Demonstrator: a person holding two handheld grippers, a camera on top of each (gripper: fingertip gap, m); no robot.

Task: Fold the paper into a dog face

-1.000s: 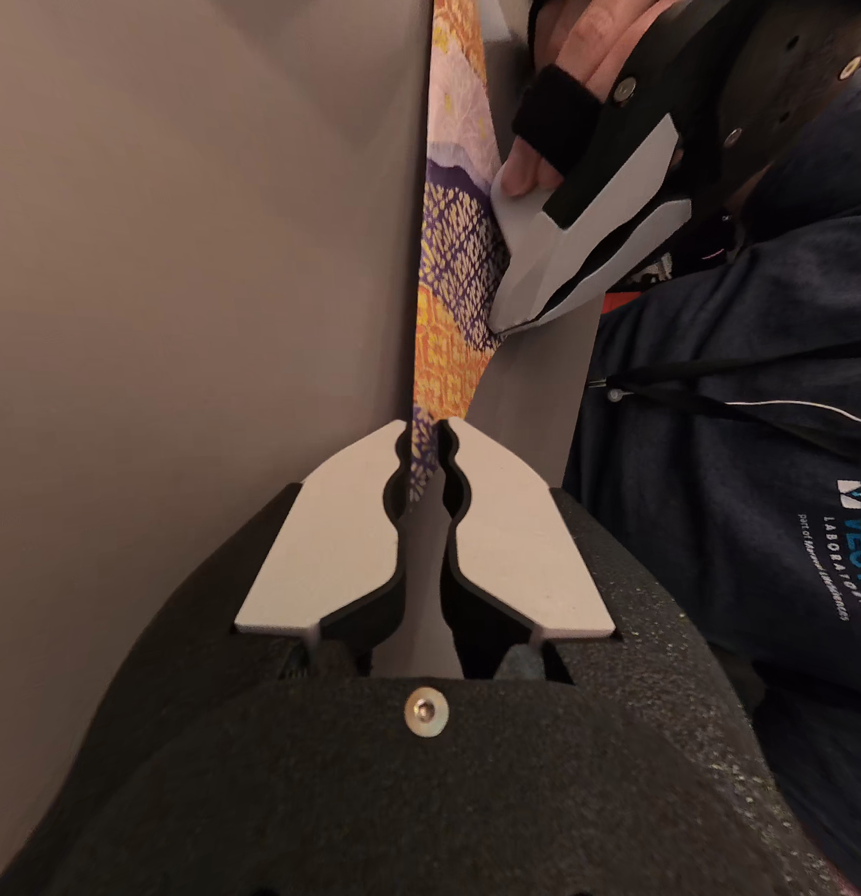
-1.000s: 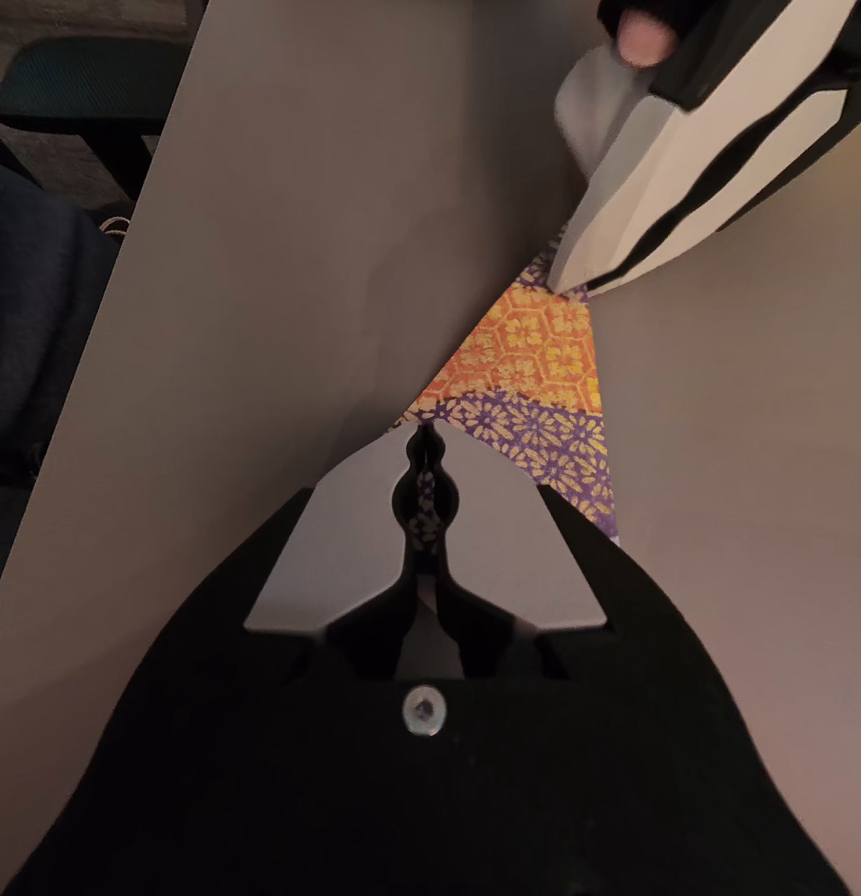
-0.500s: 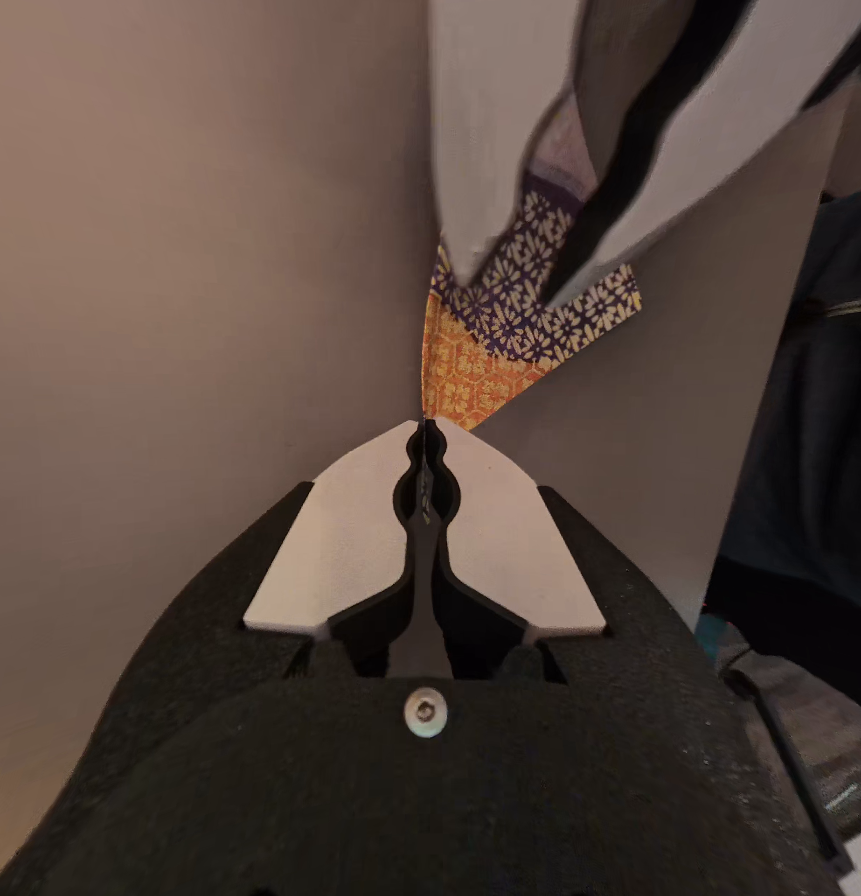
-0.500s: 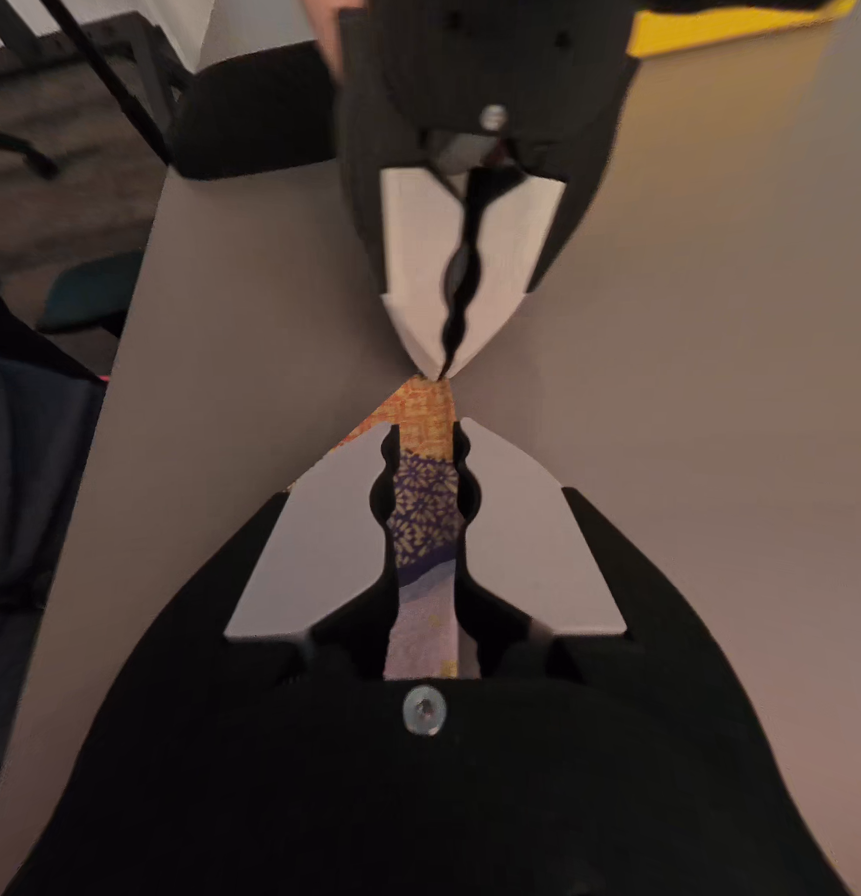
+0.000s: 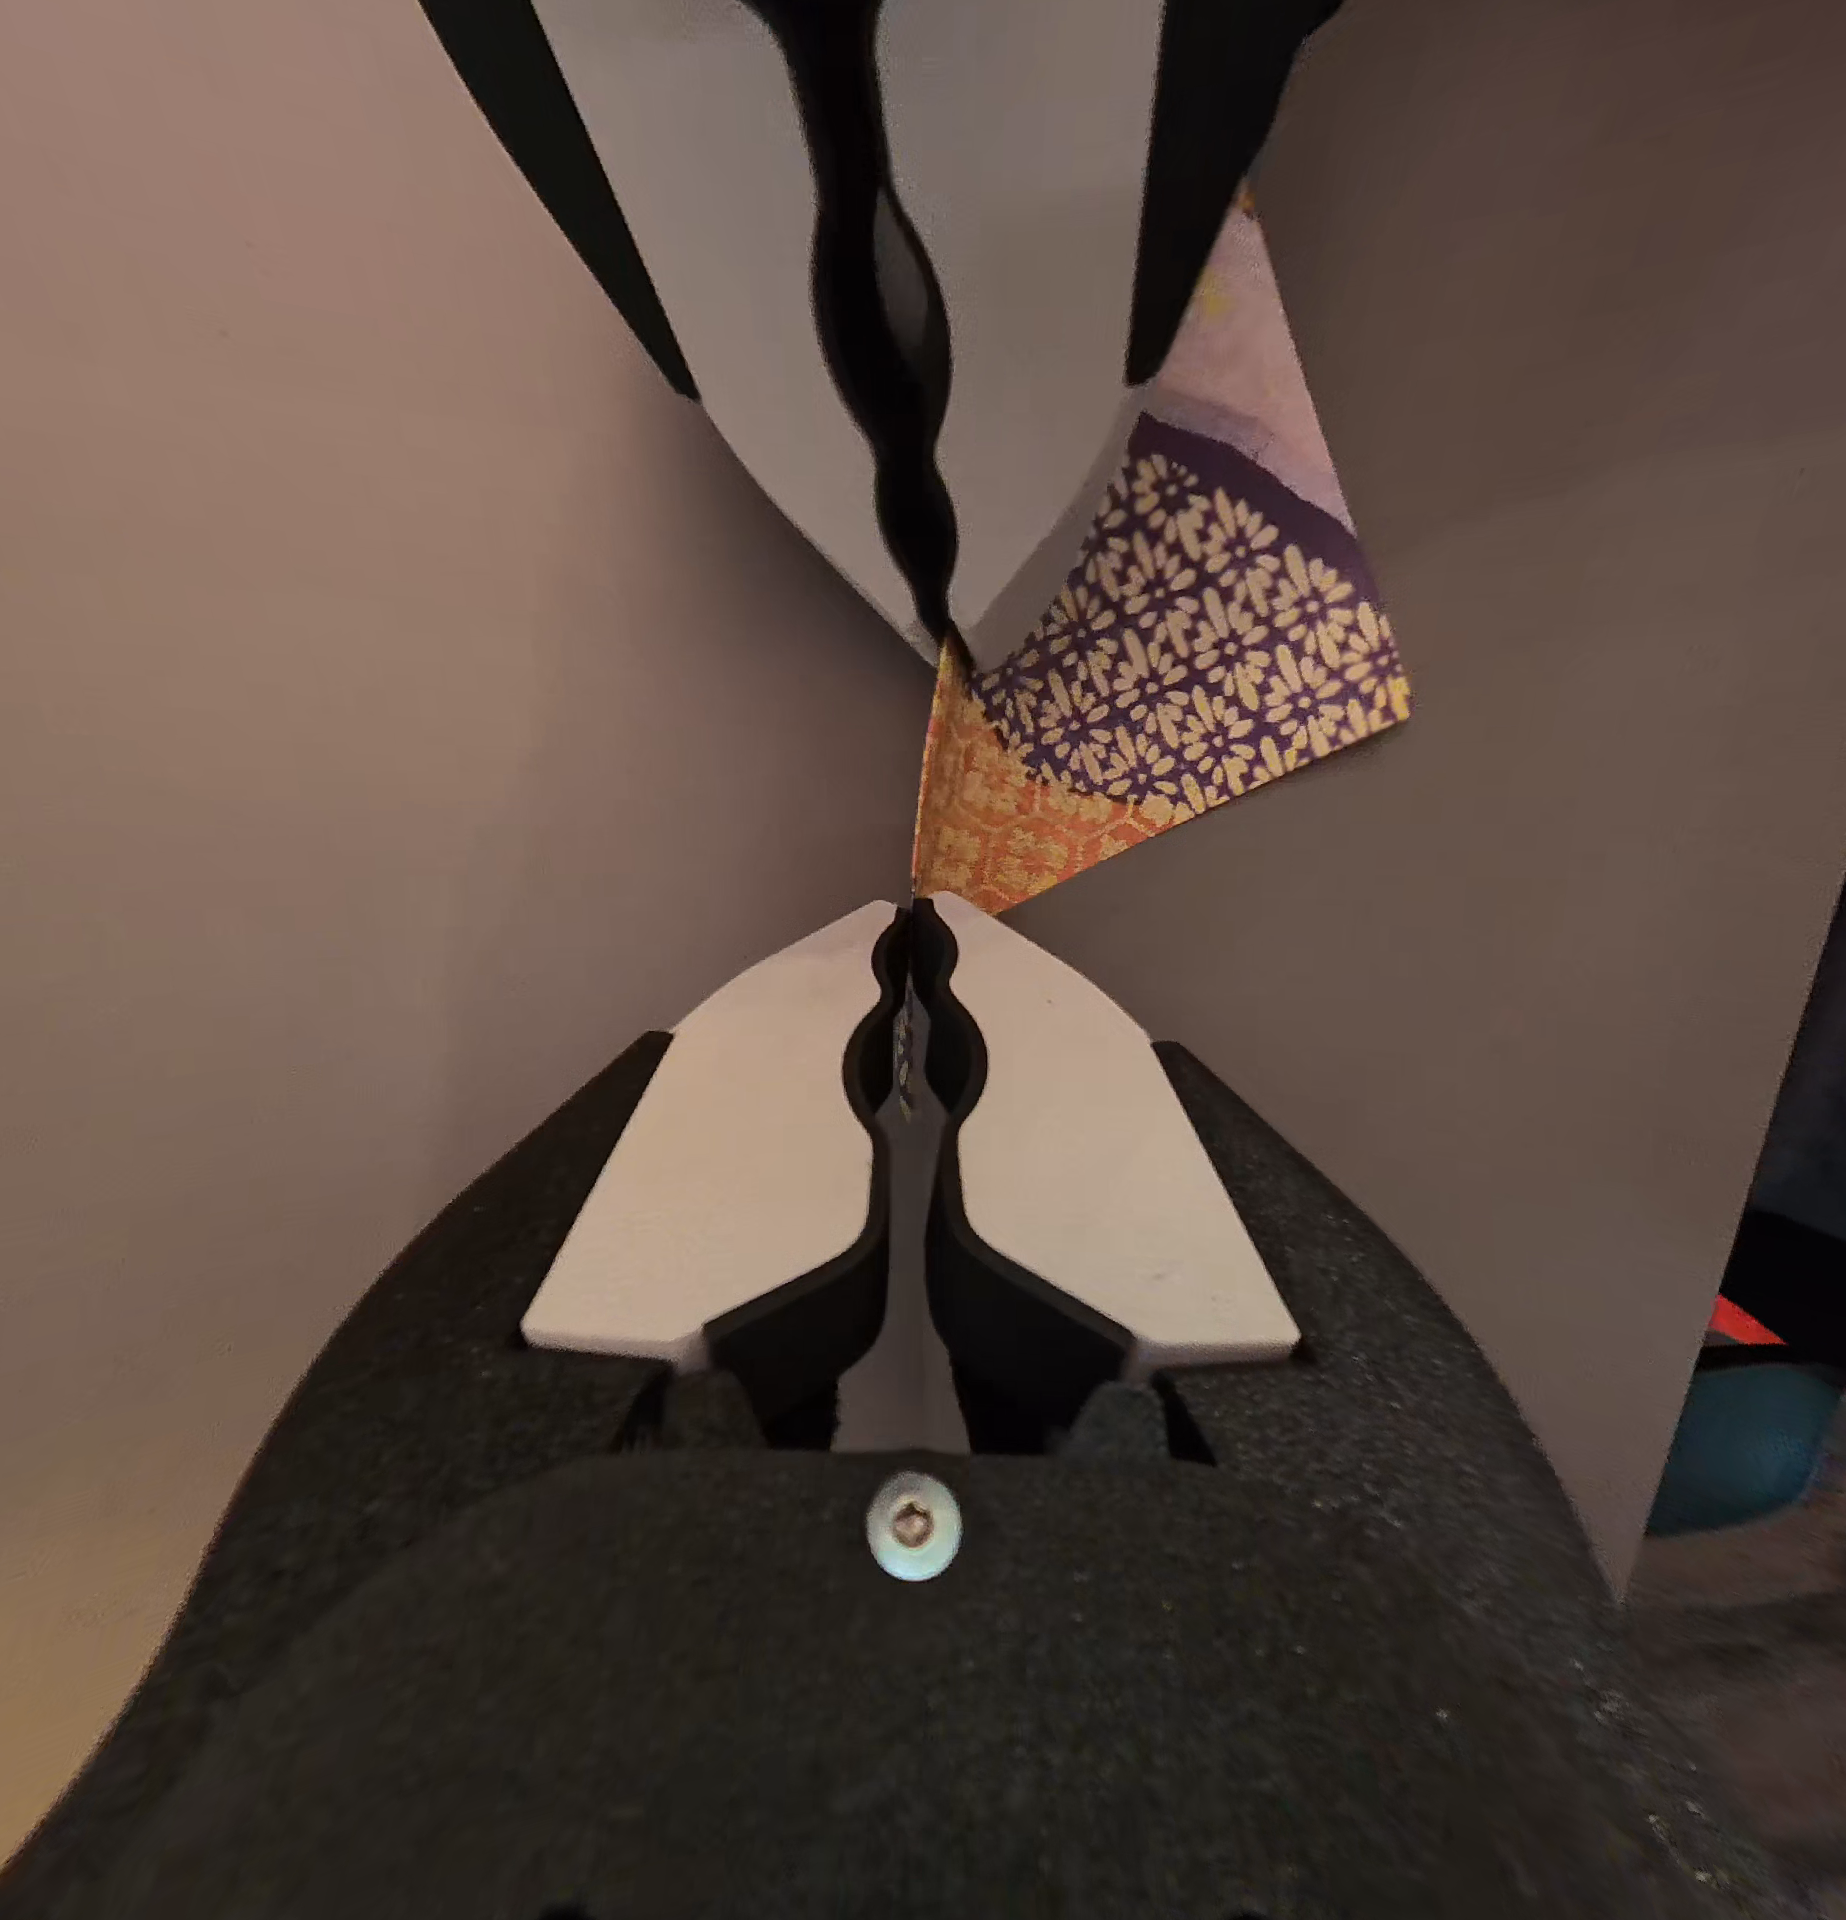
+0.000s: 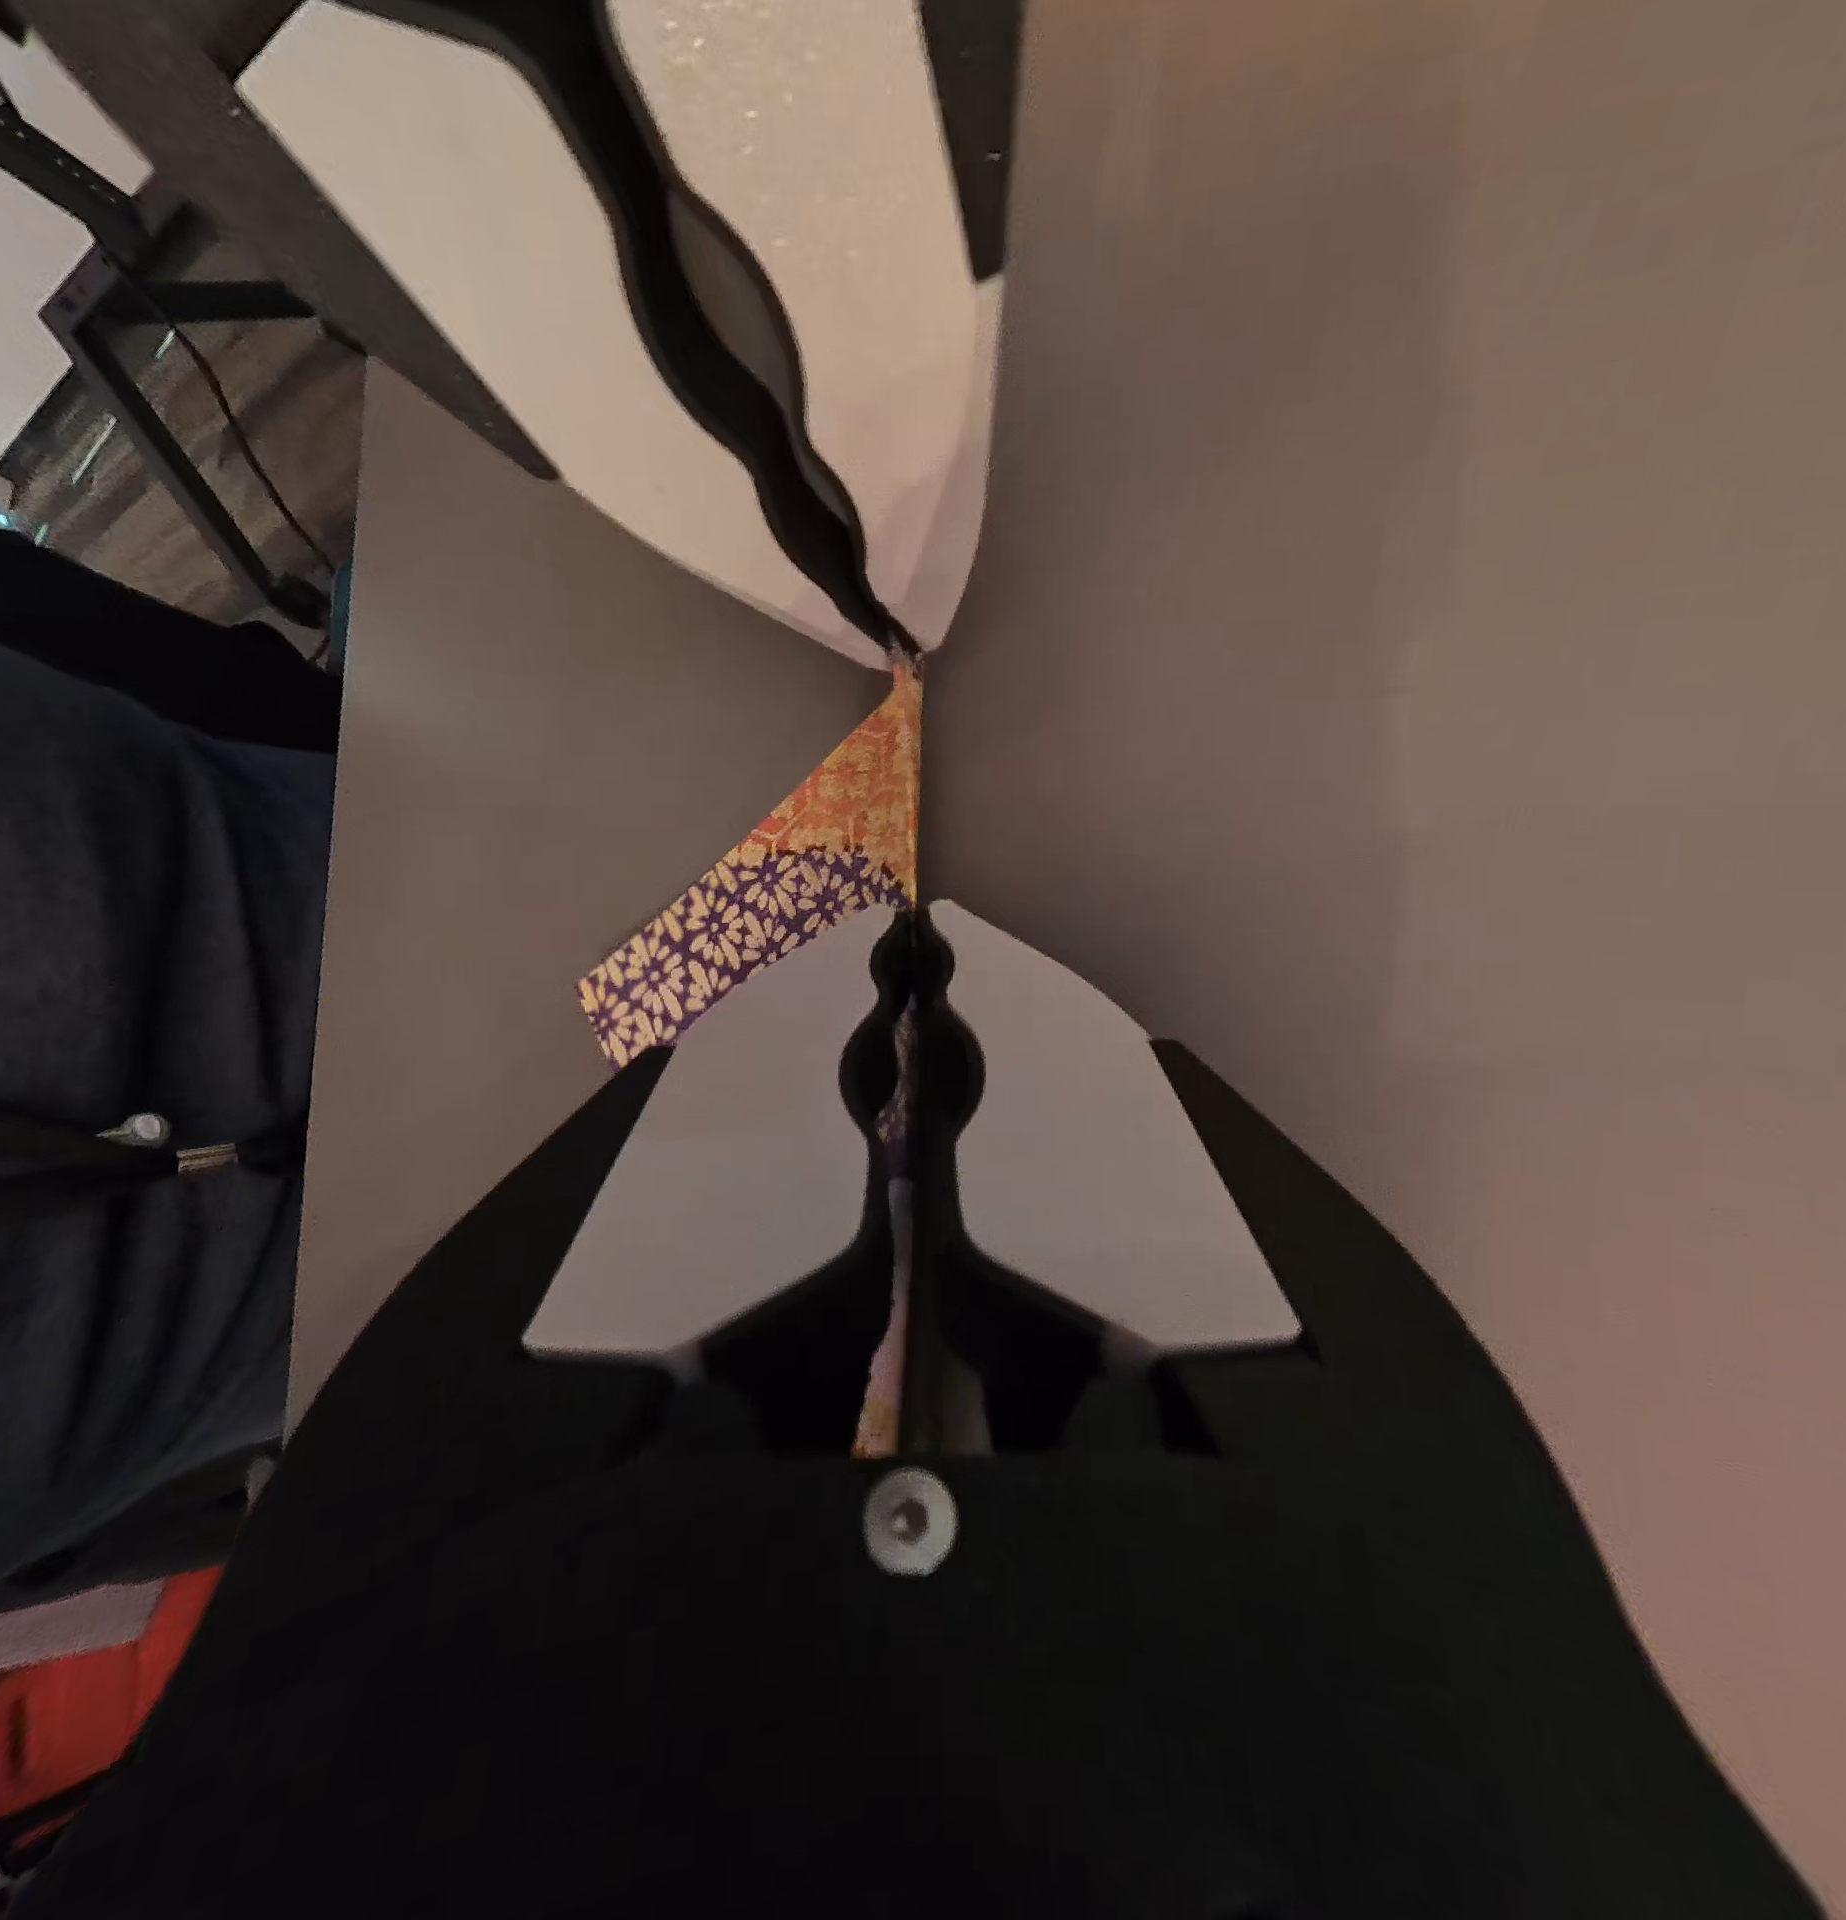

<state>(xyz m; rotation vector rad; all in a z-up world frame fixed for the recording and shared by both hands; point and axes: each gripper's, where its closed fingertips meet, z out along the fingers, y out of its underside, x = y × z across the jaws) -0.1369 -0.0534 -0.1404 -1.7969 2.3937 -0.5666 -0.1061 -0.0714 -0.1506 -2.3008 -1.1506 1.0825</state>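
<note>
While pinched between both tools (image 5: 917, 912) (image 6: 914, 914), patterned paper (image 5: 1168, 707) over grey table (image 5: 379, 727).

A plain grey surface (image 6: 1418, 727) fills most of both views under dim, warm light. Beyond its edge stand a dark metal frame (image 6: 140, 312) and wood-look floor (image 6: 275, 416).

L tool (image 5: 914, 914) & R tool (image 6: 914, 914) clamped tight, tips facing, near-touching.
</note>
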